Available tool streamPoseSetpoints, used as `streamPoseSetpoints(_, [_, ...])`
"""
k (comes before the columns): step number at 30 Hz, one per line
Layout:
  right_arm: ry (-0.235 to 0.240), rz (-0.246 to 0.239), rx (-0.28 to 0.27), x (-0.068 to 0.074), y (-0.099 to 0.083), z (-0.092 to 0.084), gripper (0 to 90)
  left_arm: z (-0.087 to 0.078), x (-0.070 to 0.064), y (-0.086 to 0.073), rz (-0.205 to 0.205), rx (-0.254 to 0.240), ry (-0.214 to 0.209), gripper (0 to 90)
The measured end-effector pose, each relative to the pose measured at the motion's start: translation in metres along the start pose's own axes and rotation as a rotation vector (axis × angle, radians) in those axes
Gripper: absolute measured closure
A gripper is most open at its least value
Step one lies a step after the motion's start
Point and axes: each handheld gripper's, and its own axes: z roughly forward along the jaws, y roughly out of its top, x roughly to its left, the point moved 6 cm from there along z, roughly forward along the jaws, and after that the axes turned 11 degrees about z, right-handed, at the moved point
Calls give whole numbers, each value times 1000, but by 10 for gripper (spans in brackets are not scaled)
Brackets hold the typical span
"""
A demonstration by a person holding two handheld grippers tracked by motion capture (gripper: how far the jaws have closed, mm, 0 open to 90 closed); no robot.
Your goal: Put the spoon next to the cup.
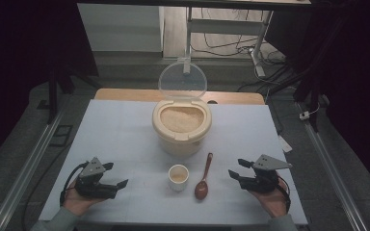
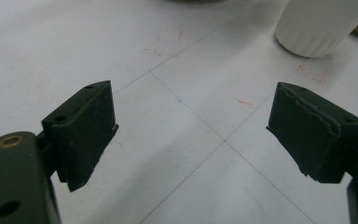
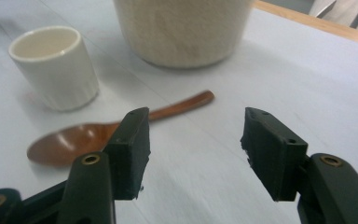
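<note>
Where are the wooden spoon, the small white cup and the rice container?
wooden spoon (image 1: 202, 188): high view, on its bowl.
small white cup (image 3: 56, 74): right gripper view, on its side wall.
rice container (image 1: 180, 140): high view, on its front wall.

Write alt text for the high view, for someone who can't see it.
A person's two hands each rest a black gripper, fingers open, on a white table: left gripper, right gripper. Between them stand a small white cup and a wooden spoon. Behind these sits a cream container of rice, its clear lid raised.
</note>
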Motion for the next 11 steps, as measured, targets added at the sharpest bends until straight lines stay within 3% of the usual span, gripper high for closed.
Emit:
streamPoseSetpoints(2, [-19, -1, 3, -4, -3, -4, 404, 0, 0, 0, 1, 0, -1, 146])
streamPoseSetpoints(11, [-1, -8, 5, -5, -4, -5, 364, 1, 1, 1, 4, -6, 5, 131])
